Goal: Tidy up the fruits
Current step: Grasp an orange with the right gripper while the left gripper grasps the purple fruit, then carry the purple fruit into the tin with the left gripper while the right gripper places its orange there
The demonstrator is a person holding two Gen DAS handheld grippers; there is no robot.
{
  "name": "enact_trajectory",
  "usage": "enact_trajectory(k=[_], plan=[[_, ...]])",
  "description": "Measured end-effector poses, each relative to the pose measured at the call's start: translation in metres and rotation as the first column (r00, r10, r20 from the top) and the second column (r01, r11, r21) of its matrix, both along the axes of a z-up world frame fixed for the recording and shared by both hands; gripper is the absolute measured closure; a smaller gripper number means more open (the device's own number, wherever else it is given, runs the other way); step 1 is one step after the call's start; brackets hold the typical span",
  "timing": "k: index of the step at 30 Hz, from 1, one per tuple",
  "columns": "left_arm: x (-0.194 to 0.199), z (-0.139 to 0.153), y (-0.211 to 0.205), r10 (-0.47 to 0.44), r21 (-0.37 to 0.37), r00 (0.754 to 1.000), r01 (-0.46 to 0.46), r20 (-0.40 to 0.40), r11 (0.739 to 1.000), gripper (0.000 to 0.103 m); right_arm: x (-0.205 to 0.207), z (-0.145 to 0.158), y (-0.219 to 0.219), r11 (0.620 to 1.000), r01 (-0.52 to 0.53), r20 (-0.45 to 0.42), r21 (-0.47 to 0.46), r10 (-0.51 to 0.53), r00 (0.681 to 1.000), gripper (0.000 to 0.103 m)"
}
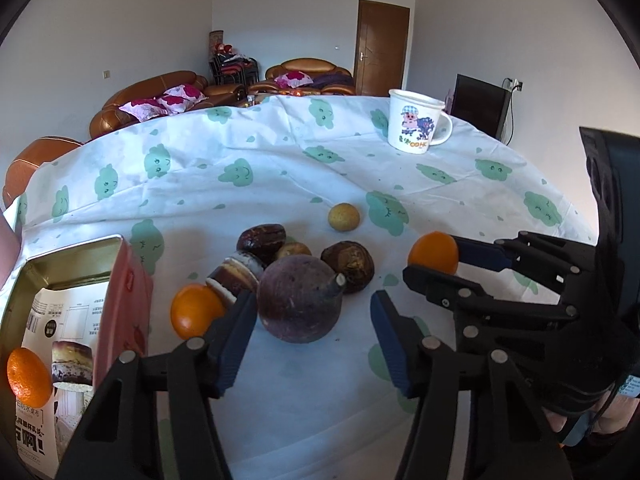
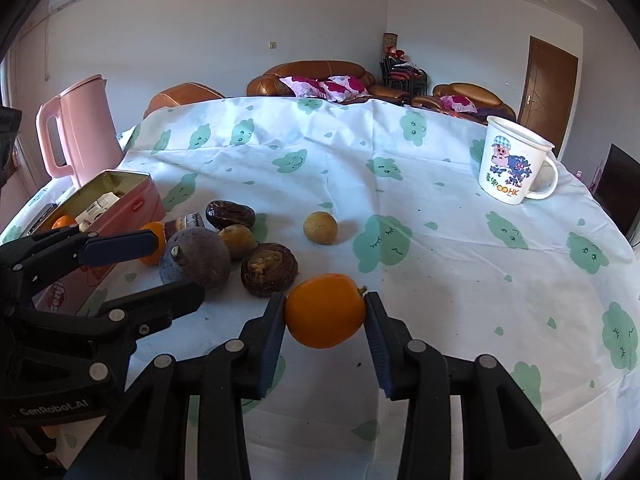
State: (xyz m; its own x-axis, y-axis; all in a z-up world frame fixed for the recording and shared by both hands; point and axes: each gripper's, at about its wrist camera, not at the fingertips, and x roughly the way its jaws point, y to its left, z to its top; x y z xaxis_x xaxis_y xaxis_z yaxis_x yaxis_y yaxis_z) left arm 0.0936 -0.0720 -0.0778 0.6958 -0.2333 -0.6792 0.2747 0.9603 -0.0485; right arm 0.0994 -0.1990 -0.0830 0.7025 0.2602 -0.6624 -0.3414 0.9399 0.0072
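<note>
I read the right tool (image 2: 325, 312) as clamped on one orange (image 2: 325, 310), a pad on each flank. The orange's long axis runs across the tool from pad to pad, and its stem nub points toward 3 o'clock in the right wrist view. It sits at the counter's (image 2: 460, 288) near centre, at 5 o'clock from the fruit pile. Whether it rests on the cloth or hangs just above it, I cannot tell.

The left tool (image 1: 314, 334) stands apart, its blue pads on either side of the purple fruit (image 1: 298, 300). The left pad lies just beside the fruit's flank; the right pad is clear of it. The purple fruit's stem (image 1: 339, 282) points toward 2 o'clock in the left wrist view.

Count of items:
- Oranges: three. One in the right tool, one on the cloth (image 1: 196, 311) at 9 o'clock of the purple fruit, one inside the pink tin (image 1: 29, 376).
- Purple fruit: one.
- Dark brown wrinkled fruits: two (image 1: 262, 240) (image 1: 348, 266), both behind the purple fruit.
- Small yellow-brown round fruits: two, one in the pile (image 1: 294, 250) and one apart (image 1: 344, 217) at 12 o'clock of the pile.
- Layered cake piece (image 1: 236, 276): one, lying between the cloth orange and the purple fruit.
- Pink tin (image 1: 120, 280): one, lid off, at 9 o'clock of the pile.
- Mug (image 2: 514, 164): one, upright, handle toward 3 o'clock.
- Pink kettle (image 2: 80, 128): one, behind the tin.
</note>
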Motion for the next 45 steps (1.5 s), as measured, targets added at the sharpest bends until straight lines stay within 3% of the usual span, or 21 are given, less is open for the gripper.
enact_trajectory(k=[10, 23, 45], plan=[[0.017, -0.007, 0.004, 0.023, -0.005, 0.999, -0.023, -0.045, 1.0, 0.05, -0.003, 0.001, 0.001, 1.0, -0.002, 0.016, -0.002, 0.002, 1.0, 0.062], [-0.007, 0.015, 0.016, 0.023, -0.078, 0.992, -0.013, 0.124, 0.997, 0.05, -0.022, 0.014, -0.003, 0.998, -0.034, 0.136, 0.044, 0.028, 0.99, 0.062], [-0.03, 0.027, 0.017, 0.073, -0.06, 0.961, -0.059, 0.267, 0.996, 0.05, -0.04, 0.023, -0.011, 0.994, -0.059, 0.245, 0.088, 0.036, 0.969, 0.062]])
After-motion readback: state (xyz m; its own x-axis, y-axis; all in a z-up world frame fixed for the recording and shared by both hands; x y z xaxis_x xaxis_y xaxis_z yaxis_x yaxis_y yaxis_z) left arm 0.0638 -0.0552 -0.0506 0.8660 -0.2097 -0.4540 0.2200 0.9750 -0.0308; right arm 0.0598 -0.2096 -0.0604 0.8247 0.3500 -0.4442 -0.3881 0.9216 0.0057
